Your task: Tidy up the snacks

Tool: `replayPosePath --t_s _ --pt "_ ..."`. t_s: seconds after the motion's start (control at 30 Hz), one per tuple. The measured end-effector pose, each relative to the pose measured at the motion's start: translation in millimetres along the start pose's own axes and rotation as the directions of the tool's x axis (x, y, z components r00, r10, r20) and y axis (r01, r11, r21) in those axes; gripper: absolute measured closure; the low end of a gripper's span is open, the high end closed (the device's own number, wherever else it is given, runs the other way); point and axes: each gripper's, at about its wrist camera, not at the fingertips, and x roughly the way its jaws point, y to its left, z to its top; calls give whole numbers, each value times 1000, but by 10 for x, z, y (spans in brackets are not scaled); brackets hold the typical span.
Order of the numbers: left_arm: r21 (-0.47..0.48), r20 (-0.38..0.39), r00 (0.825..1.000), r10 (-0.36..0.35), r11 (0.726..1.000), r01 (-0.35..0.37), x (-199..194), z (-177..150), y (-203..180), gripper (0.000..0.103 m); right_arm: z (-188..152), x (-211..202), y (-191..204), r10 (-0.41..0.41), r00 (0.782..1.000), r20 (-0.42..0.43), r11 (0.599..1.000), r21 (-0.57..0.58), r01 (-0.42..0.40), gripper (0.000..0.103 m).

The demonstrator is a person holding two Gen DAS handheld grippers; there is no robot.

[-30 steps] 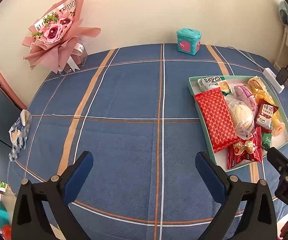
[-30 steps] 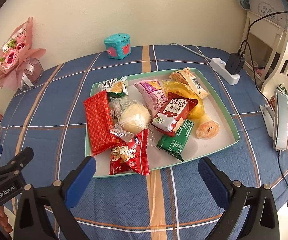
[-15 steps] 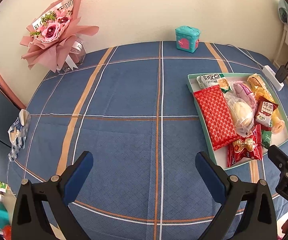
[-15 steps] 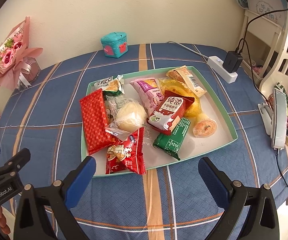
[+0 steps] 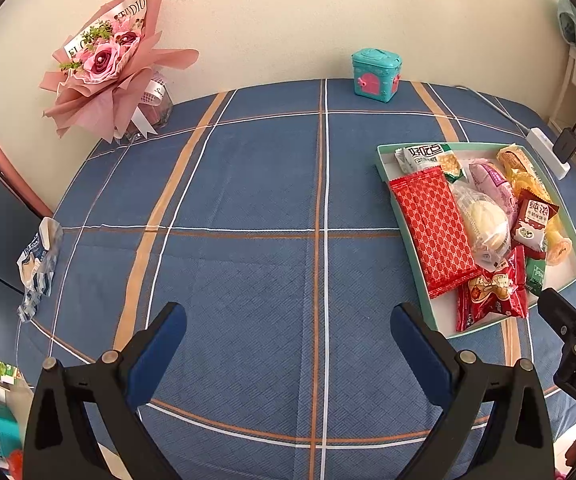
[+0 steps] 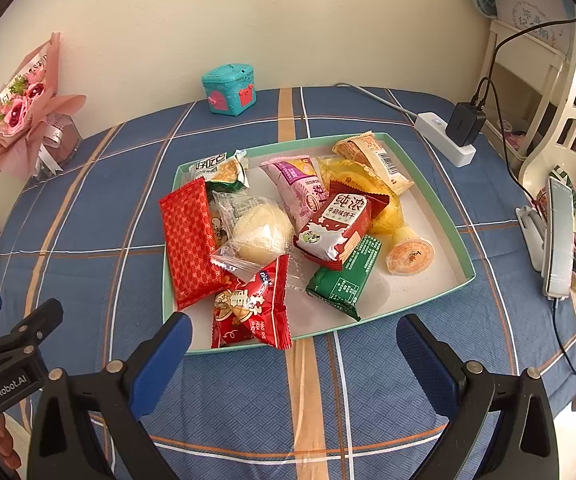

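Now both grippers hang above the near edge of a table covered in a blue cloth with orange and white stripes (image 5: 247, 184). The left gripper (image 5: 288, 338), black-framed with blue pads, has its jaws spread wide and holds nothing; only bare cloth lies between its fingers. The right gripper (image 6: 294, 344) is likewise wide open and empty, poised just short of the near rim of a shallow rectangular tray with a mint-green rim and white floor (image 6: 428, 216), which sits toward the right side of the table.

All the snacks lie in that tray. A long red patterned wafer packet (image 6: 189, 246) lies along its left side, with a clear-wrapped pale round bun (image 6: 257, 236) touching it. A red crimped snack pouch with a cartoon figure (image 6: 253, 308) rests at the near rim, overlapping the bun's wrapper. A dark green foil bar (image 6: 346, 278) lies right of it, partly under a red-and-white milk biscuit pack (image 6: 338, 226). A small orange jelly cup (image 6: 410, 256) sits toward the right rim. At the far side lie a green-and-white packet (image 6: 219, 168), a purple-pink pouch (image 6: 300, 184), a yellow bag (image 6: 362, 184) and a tan wrapped bar (image 6: 376, 162).

At the far edge stands a small teal toy box (image 5: 376, 74); a pink-wrapped rose bouquet (image 5: 111, 64) leans in the far left corner. A white power strip (image 6: 444, 138) lies near the far right corner.
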Motion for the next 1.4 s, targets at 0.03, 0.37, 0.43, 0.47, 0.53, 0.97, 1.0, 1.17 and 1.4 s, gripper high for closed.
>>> replayPosePath --t_s 0.03,0.37,0.43,0.47,0.53,0.97,1.0,1.17,1.4 --pt "0 -1 1000 1 1000 -1 0 -1 -1 1 1 -1 0 0 1000 0 1000 0 0 0" --pt "9 -2 1000 4 1000 -4 1 -2 -12 1 3 0 5 0 1000 -2 1000 -3 0 0" --pt "10 -4 1000 2 1000 -2 6 -3 -15 1 3 1 9 -1 1000 -2 1000 -2 1 0" --pt "9 -7 1000 -3 1000 3 10 -3 -17 1 2 0 10 -1 1000 -2 1000 -2 1 0" --pt "9 -12 1000 -7 1000 7 15 -3 -25 1 1 4 14 0 1000 -3 1000 -3 0 0" --pt "5 -13 1000 -1 1000 1 21 1 -16 1 0 9 18 -1 1000 -4 1000 -7 1 0" --pt "5 -13 1000 -1 1000 1 19 1 -17 1 1 10 19 -1 1000 -4 1000 -7 1 0" --pt "5 -12 1000 -1 1000 1 19 1 -15 1 0 10 22 -1 1000 -5 1000 -7 1 0" --pt "1 -14 1000 2 1000 -2 26 -11 -2 1 -5 20 17 -3 1000 -7 1000 -9 3 0"
